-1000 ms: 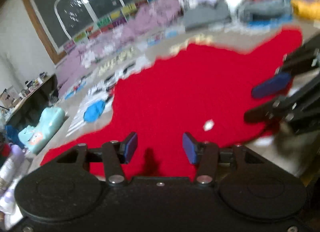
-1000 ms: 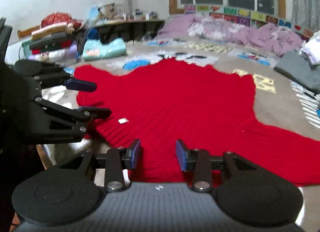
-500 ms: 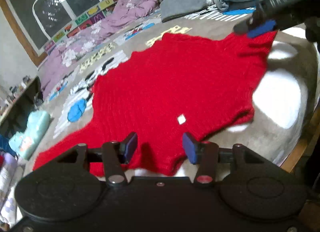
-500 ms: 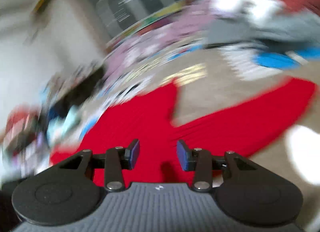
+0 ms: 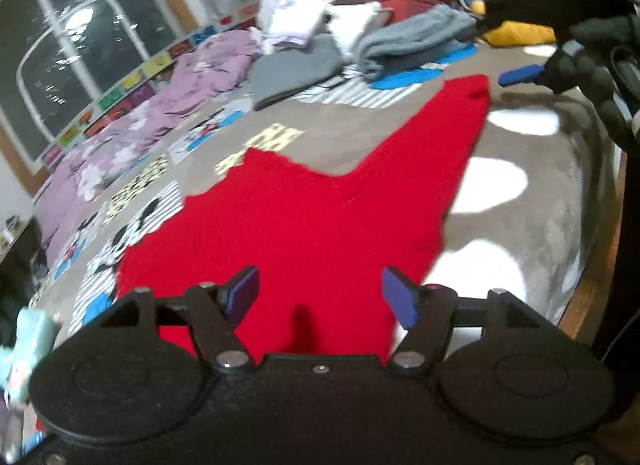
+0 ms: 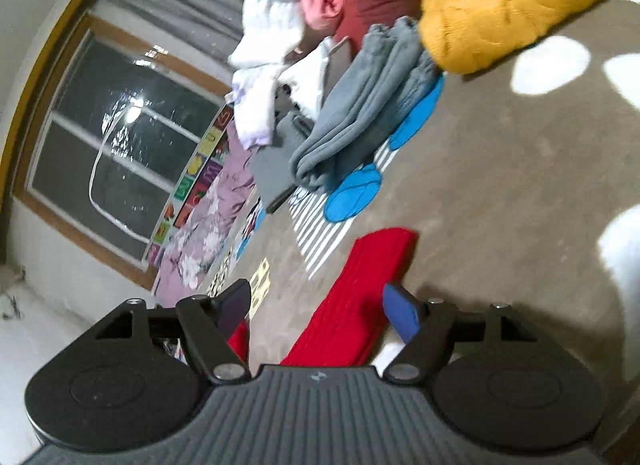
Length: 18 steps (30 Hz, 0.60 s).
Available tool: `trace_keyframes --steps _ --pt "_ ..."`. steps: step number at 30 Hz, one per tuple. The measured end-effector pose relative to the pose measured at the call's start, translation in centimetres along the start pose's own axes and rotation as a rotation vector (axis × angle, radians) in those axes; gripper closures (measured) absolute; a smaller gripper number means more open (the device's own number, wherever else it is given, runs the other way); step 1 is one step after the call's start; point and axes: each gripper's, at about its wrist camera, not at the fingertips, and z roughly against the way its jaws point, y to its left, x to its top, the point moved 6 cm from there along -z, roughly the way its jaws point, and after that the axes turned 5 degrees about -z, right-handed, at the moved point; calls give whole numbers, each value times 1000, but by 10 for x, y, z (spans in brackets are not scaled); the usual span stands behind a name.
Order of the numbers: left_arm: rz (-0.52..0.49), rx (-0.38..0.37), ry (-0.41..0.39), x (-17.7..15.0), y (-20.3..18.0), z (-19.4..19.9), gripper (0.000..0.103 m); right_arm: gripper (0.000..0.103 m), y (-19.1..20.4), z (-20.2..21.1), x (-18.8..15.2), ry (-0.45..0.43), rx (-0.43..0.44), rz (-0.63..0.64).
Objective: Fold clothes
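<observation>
The left claw [image 5: 318,297] hangs with its blue pads spread wide and nothing between them, low over the near part of the red sweater [image 5: 304,225], close to the near edge of the bed [image 5: 540,201]. The right claw [image 6: 316,307] is likewise parted and empty, poised just above the cuff end of the sweater's sleeve [image 6: 372,265]; in the left wrist view it shows at the upper right, gripped by a dark-gloved hand [image 5: 588,61], one blue pad just beside the sleeve tip. Both stances look like an approach to pinch cloth, one claw at the body, the other at the sleeve's end, probably so the sleeve can be carried across the body.

The sweater lies spread flat on the grey patterned bed cover, body toward the near edge, the sleeve stretched straight out toward the right-hand edge. No fold shows in it.

Farther out, toward the far right corner, sits a heap of other clothes: a grey garment [image 6: 360,105], a mustard-yellow knit [image 6: 508,5], white and dark red pieces. A lilac floral blanket [image 5: 160,113] runs along the far edge under a dark window [image 5: 80,49].

The blocky yellow letters printed on the bed cover are too blurred to read, as are the coloured cards under the window.
</observation>
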Motion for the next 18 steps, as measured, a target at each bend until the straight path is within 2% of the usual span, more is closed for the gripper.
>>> trace_keyframes --steps 4,9,18 --pt "-56 -54 0 23 -24 -16 35 27 -6 -2 13 -6 14 -29" --pt "-145 -75 -29 52 -55 -33 35 26 -14 -1 28 -12 44 -98" --pt "-202 -101 -37 94 -87 -70 35 25 -19 -6 35 9 63 -99"
